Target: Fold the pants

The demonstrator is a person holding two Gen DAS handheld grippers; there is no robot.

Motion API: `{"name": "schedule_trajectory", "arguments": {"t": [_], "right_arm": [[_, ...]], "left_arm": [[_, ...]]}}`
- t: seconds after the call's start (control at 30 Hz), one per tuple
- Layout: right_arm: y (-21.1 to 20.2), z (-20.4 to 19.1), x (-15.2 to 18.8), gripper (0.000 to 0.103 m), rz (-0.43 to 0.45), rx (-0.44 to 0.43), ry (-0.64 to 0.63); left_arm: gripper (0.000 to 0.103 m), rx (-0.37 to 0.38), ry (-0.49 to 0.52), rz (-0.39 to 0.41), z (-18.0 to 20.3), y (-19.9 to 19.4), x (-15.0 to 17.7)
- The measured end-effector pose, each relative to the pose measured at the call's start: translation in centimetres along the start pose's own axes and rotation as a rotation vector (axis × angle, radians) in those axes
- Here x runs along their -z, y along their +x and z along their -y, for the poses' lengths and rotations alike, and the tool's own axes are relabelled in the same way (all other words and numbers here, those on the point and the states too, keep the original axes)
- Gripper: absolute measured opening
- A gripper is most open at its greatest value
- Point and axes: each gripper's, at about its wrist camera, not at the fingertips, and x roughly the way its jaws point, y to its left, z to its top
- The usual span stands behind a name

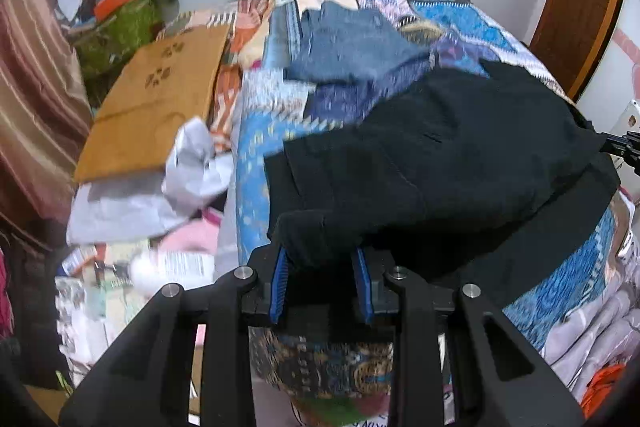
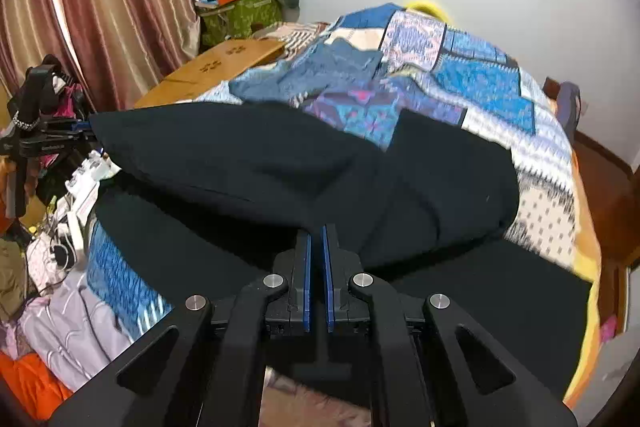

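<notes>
- I found the left gripper (image 1: 322, 281) with its blue-padded fingers (image 1: 279, 283) set narrow and clamped on a thick bunch of the black fabric pants (image 1: 440, 163); the cloth filled the gap between the pads and draped away ahead of them.
- I found the right gripper (image 2: 318, 277) with its fingers pressed almost together. The same dark cloth ran up to and apparently between the tips, so I judged it a pinch on a thin edge, though the exact hold was hidden by the fingers.
- The pants lay ahead of both sets of fingers on the blue patchwork quilt (image 2: 480, 83). A raised fold spanned between the two grips, with a lower layer lying flat beneath it and nearer the fingers.
- Beyond the pants, farther from the fingertips, a crumpled blue denim garment (image 1: 352, 43) rested on the quilt, apart from the black cloth. A flat tan cardboard sheet (image 1: 160, 99) lay off to the left of the left fingers.
- My judgement: the step in hand was carrying the gripped edge across to lay one layer over the other.
- To do it well, I advised keeping both grips level with each other, holding the span taut, and lowering until the edges lined up before letting go. The mismatched thickness of the two holds risked a skewed fold.
</notes>
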Motion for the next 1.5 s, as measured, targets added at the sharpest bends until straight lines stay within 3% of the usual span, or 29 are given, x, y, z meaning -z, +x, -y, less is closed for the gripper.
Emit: {"name": "schedule_trajectory", "arguments": {"t": [0.37, 0.67, 0.73, 0.8, 0.87, 1.03, 1.2, 1.27, 1.33, 1.5], "right_arm": [[1.1, -0.8, 2.6, 0.007, -0.043, 0.001, 0.043], [-0.2, -0.2, 2.5, 0.015, -0.051, -0.014, 0.095], [-1.0, 0.2, 2.4, 0.027, -0.039, 0.001, 0.107], [-1.8, 0.5, 2.2, 0.037, -0.024, 0.031, 0.118], [-2.7, 1.0, 1.9, 0.039, 0.002, 0.045, 0.123], [-4.1, 2.3, 0.5, 0.052, 0.048, 0.088, 0.130], [-4.0, 3.8, -1.9, 0.052, 0.080, 0.118, 0.115], [-3.3, 4.6, -3.1, 0.052, 0.083, 0.119, 0.112], [-2.6, 5.4, -4.1, 0.052, 0.081, 0.121, 0.109], [1.4, 7.7, -6.9, 0.052, 0.040, 0.092, 0.126]], "left_arm": [[0.029, 0.008, -0.056, -0.105, 0.0, 3.4, 4.3], [0.031, 0.003, -0.089, -0.090, -0.6, 0.4, 4.1], [0.036, -0.015, -0.088, -0.062, -0.5, -1.0, 3.3], [0.050, -0.047, -0.092, -0.032, -0.4, -2.0, 2.4], [0.060, -0.073, -0.099, 0.010, -0.3, -3.0, 1.3], [0.061, -0.082, -0.104, 0.051, 0.4, -3.3, -2.8], [0.067, -0.053, -0.087, 0.067, 2.3, -1.7, -7.0], [0.081, -0.056, -0.075, 0.071, 3.2, -0.9, -8.5], [0.088, -0.073, -0.060, 0.087, 4.3, 0.4, -10.1], [0.089, -0.046, -0.033, 0.075, 6.2, 3.5, -12.8]]}}
